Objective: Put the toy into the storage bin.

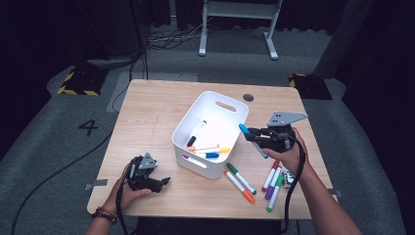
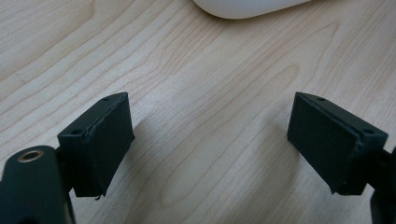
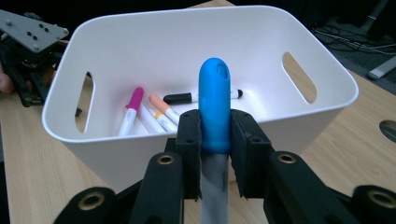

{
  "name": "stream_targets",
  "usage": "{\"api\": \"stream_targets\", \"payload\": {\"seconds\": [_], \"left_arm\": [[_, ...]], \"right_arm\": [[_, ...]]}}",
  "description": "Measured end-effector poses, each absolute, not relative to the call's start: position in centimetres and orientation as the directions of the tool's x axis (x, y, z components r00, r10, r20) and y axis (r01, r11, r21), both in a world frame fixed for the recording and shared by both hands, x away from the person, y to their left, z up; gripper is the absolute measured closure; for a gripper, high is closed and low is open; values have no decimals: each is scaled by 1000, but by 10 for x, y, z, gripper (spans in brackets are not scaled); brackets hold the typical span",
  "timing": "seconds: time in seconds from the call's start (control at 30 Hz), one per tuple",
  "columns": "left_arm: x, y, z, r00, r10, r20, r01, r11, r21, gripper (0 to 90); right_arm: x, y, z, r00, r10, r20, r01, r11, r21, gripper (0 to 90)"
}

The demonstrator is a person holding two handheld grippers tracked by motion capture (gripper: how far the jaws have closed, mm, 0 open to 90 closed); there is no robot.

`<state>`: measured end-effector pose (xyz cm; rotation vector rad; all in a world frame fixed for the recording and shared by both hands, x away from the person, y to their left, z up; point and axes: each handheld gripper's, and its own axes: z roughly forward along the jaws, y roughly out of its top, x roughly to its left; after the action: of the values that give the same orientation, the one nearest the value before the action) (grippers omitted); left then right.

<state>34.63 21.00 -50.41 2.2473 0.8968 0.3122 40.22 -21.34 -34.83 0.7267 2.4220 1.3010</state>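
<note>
A blue-capped marker (image 3: 214, 105) is clamped in the right gripper (image 1: 254, 137), just off the white bin's (image 1: 234, 128) right wall, above the table (image 1: 147, 112). Inside the bin lie a black marker (image 1: 196, 133), plus pink, orange, yellow and blue ones. The left gripper (image 1: 164, 182) rests released near the table's front-left corner.

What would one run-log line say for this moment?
right gripper: shut on blue-capped marker, before white bin | left gripper: open, over table | five markers beside bin
</note>
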Motion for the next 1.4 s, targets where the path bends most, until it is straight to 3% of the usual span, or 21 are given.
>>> {"api": "stream_targets", "payload": {"seconds": [0.7, 1.4], "left_arm": [[346, 210, -504, 733, 679, -36, 517, -523, 678, 146], [346, 210, -504, 734, 679, -36, 516, -522, 679, 152]], "right_arm": [[409, -154, -313, -891, 449, -74, 204, 540, 816, 747], [432, -75, -329, -925, 377, -46, 219, 629, 746, 747]]}}
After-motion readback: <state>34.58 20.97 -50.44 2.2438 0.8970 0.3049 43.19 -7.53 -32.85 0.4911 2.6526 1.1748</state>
